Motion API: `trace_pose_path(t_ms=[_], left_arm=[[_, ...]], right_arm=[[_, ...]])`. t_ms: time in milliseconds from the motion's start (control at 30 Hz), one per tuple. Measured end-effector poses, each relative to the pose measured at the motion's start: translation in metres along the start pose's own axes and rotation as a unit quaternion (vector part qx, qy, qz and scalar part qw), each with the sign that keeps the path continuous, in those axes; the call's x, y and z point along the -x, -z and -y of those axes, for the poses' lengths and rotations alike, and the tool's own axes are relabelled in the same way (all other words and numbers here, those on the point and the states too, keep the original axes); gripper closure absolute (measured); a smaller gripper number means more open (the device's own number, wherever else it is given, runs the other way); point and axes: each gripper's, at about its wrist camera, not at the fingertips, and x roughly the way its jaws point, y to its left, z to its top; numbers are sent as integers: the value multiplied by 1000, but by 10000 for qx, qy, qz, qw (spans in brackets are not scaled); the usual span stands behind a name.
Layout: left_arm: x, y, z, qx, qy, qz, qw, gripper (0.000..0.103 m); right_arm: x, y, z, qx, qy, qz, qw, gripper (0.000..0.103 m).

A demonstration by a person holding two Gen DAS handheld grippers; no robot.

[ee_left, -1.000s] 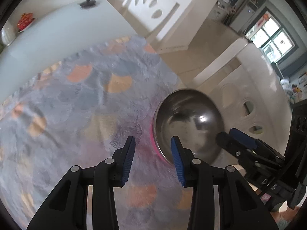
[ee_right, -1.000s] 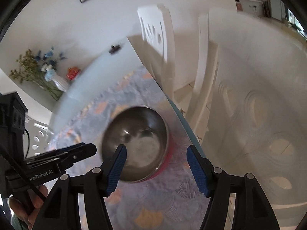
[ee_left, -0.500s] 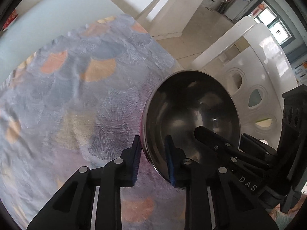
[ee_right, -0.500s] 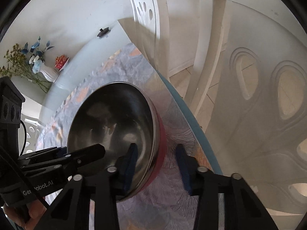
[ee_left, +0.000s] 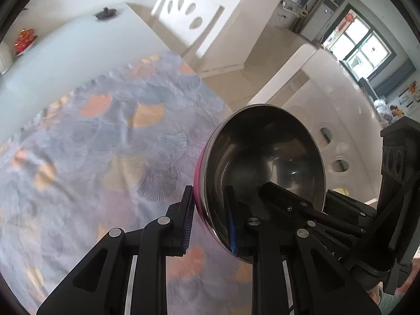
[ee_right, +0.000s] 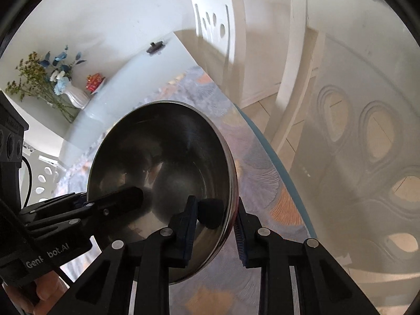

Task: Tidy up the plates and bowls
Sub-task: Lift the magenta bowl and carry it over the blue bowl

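A pink-sided steel bowl (ee_left: pixel 262 162) is pinched at opposite rims by the left claw (ee_left: pixel 210 223) and the closing right claw (ee_right: pixel 215 225), ready, by appearances, for a level lift off the surface (ee_left: pixel 92 144).

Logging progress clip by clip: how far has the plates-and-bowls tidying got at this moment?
Early. Nothing looks sorted yet: only one steel bowl shows, no plates or stack in view. In hand: the left gripper is clamped on the bowl's rim, and the right gripper straddles the opposite rim, its jaws closing onto it; the bowl appears tilted off the patterned cloth. Left: carrying the bowl to its place and setting it down.
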Motion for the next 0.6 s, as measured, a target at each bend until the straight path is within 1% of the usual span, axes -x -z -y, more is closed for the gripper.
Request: trace_pose_path(t_ms=[167, 333, 500, 600], left_arm=[[45, 17, 8, 67, -1, 351, 9994, 84], [91, 38, 18, 100, -106, 722, 9973, 84], [130, 62, 17, 230, -245, 993, 9945, 84], [154, 81, 13, 370, -311, 1170, 9920, 84]], right_arm=[[39, 6, -18, 54, -116, 155, 9998, 78], [81, 18, -45, 268, -203, 340, 9989, 78], [113, 38, -74, 452, -368, 327, 9978, 77], [124, 50, -91, 596, -470, 293, 9967, 77]])
